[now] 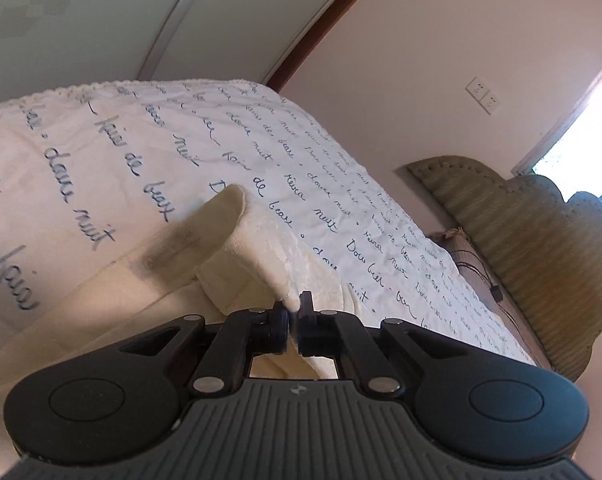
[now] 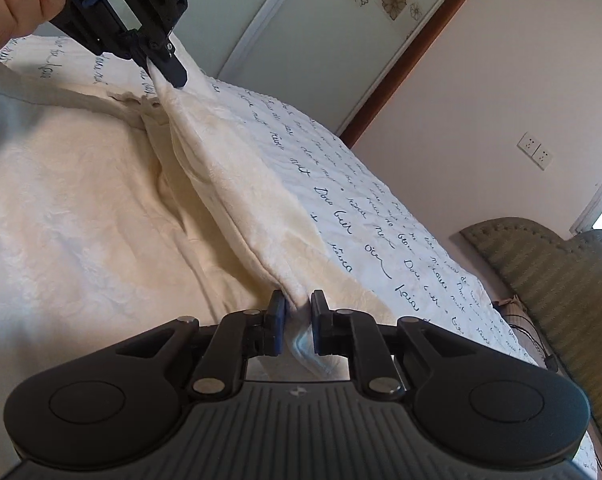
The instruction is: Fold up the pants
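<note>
Cream pants [image 2: 101,208] lie spread on a bed with a white bedspread [image 2: 365,200] printed with blue script. My right gripper [image 2: 297,312] is shut on an edge of the pants and lifts it into a taut ridge. My left gripper [image 1: 294,312] is shut on another edge of the pants [image 1: 257,248], lifting a fold off the bed. The left gripper also shows at the top left of the right wrist view [image 2: 167,70], pinching the far end of the same raised fold, held by a hand.
A green padded headboard [image 2: 561,292] stands at the right. A wardrobe with sliding doors [image 2: 301,40] stands behind the bed. A wall with sockets [image 2: 535,150] and a bright window [image 1: 581,136] are at the right.
</note>
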### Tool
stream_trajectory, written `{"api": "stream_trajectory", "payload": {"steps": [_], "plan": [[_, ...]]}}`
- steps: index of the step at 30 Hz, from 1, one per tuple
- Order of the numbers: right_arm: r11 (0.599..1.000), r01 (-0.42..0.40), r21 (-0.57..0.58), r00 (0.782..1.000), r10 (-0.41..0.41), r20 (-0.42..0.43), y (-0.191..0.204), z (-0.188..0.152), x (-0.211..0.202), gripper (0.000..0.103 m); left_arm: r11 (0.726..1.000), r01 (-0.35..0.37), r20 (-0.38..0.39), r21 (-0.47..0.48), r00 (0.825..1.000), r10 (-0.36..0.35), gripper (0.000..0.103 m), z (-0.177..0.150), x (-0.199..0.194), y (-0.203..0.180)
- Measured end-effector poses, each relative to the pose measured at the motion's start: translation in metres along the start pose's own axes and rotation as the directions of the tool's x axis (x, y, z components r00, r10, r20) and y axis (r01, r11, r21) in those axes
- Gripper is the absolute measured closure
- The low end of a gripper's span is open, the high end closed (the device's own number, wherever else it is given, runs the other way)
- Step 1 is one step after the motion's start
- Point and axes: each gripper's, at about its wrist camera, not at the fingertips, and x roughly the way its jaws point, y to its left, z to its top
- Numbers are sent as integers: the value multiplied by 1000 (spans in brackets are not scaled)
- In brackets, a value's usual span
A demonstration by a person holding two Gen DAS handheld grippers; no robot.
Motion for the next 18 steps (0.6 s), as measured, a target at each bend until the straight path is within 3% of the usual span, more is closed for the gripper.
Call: {"api": "stream_trajectory", "payload": {"steps": [4, 12, 18], "plan": [[999, -37, -20, 999, 37, 27, 13, 2, -34, 91, 998, 20, -8, 53, 1000, -20, 99, -6, -25, 14], [980, -201, 14, 978, 200, 62, 41, 3, -101, 91, 988, 52, -8, 143, 999, -51, 99, -27, -82, 47], [956, -292, 13, 955, 290, 55, 64, 3, -130, 92, 982, 46, -94, 182, 995, -29, 99, -38, -98, 69]]}}
